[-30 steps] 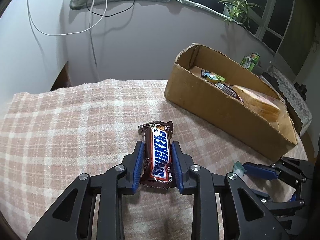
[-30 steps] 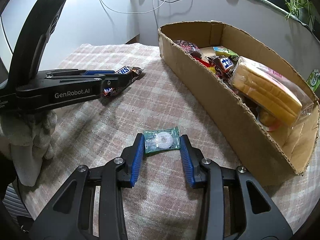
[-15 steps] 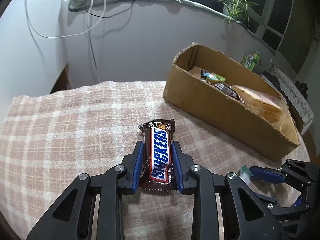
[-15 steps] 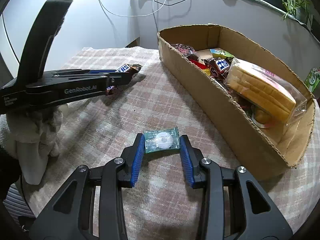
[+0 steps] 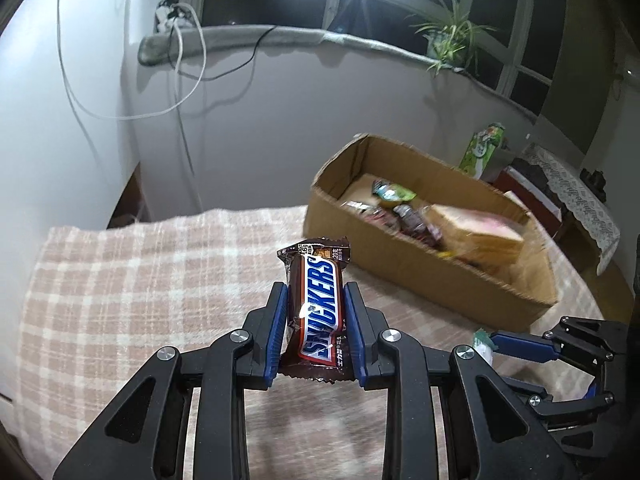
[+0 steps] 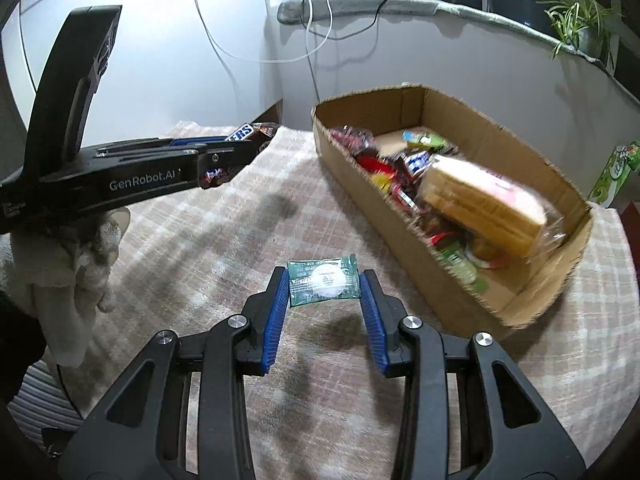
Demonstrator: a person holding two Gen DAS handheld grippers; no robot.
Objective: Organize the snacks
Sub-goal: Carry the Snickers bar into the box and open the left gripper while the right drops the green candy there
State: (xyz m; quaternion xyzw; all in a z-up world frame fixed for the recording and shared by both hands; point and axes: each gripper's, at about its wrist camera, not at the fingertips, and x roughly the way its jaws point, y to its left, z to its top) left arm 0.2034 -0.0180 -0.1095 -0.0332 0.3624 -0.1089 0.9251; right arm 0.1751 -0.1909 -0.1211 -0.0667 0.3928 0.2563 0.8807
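Note:
My left gripper [image 5: 316, 300] is shut on a brown Snickers bar [image 5: 318, 312] and holds it in the air above the checked tablecloth. My right gripper [image 6: 324, 288] is shut on a small green snack packet [image 6: 323, 285], also lifted above the cloth. The cardboard box [image 5: 404, 268] stands ahead and to the right in both views; in the right wrist view the box [image 6: 348, 164] holds several wrapped snacks and a bag of sliced bread [image 6: 484, 204]. The left gripper with the Snickers bar [image 6: 244, 134] shows at left in the right wrist view.
The checked tablecloth [image 5: 132, 280] covers the table, which ends at a white wall with hanging cables [image 5: 180, 92]. A green carton [image 6: 616, 176] stands beyond the box. A potted plant [image 5: 448, 44] sits on the window ledge.
Both grippers have risen with their snacks and now sit higher above the cloth. The box looks farther below and more of its inside shows.

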